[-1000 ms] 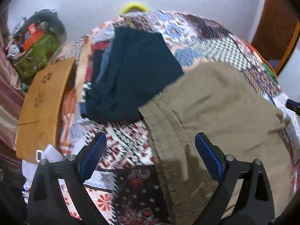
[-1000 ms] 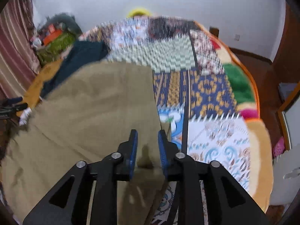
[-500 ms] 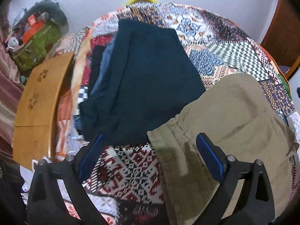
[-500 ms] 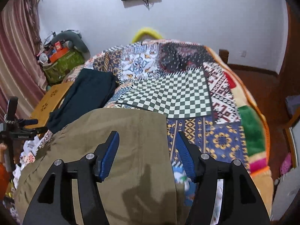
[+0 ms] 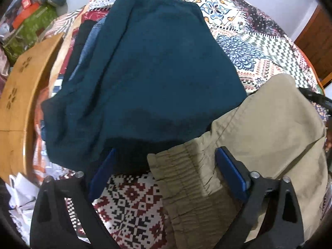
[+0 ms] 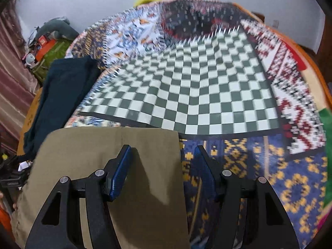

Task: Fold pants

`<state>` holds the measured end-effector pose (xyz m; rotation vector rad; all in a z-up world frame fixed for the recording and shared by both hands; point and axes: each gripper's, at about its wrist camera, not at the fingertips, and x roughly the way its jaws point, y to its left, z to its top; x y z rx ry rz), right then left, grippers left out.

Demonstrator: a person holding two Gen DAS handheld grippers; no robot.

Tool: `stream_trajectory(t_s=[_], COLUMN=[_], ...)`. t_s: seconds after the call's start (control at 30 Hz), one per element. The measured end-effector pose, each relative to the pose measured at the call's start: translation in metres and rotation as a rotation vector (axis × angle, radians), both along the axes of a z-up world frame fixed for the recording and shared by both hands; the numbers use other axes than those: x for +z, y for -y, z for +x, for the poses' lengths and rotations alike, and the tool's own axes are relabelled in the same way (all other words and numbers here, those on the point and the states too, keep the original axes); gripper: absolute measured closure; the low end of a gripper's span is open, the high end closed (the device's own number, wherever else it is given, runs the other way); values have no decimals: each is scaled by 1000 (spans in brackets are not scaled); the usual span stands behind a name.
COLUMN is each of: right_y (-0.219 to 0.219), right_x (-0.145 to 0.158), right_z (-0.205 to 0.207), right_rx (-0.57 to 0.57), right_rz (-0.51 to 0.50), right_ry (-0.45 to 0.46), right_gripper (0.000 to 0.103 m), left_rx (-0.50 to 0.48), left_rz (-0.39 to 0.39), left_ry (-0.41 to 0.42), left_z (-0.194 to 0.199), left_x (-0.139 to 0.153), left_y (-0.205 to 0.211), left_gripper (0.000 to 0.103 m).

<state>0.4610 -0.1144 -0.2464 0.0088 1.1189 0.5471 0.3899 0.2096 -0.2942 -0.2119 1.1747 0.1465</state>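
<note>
Folded khaki pants [image 5: 259,137] lie on the patchwork bedspread [image 5: 132,205]; their elastic waistband sits between my left gripper's [image 5: 166,164] open blue pads. In the right wrist view the pants [image 6: 108,151] lie flat, with their far right corner between the open pads of my right gripper [image 6: 162,157]. Neither gripper holds cloth.
A stack of folded dark teal and blue clothes [image 5: 145,72] lies just beyond the khaki pants, also in the right wrist view [image 6: 60,95]. A wooden board [image 5: 18,95] lies along the bed's left side. Bags and clutter [image 6: 47,41] sit at the far left by the wall.
My right gripper opened and let go of the khaki pants' edge. Both grippers moved forward over the bed; the left one now sits close to the dark clothes stack.
</note>
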Motion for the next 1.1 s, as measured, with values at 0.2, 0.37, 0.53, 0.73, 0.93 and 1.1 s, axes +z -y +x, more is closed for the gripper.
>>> stream_trajectory(t_s=[0.2,0.37,0.53,0.73,0.93,1.1], right_y=[7,0,1,5,5,21], right_x=[-10,8,48,129,196,210], right_z=[-2,-20,-32,-42,-57,-94], right_rx=[-17,26,24,-1,-38,-13], right_rz=[132,59,26,51,101,98], right_ry=[-55,26,171,357,478,509], right_gripper=[76,94,95,95,95,95], left_rx=[-50,-54,-66,-72,-82,-120], left_rz=[-67,-6,104,232,293,280], left_ry=[39,62,124,292,396,410], left_z=[-4,-10,-17,-27,-43,-69], left_x=[2,14,48,127,176,179], left_y=[7,11,15,25,38,46], left_gripper=[46,59,62,62,63,63])
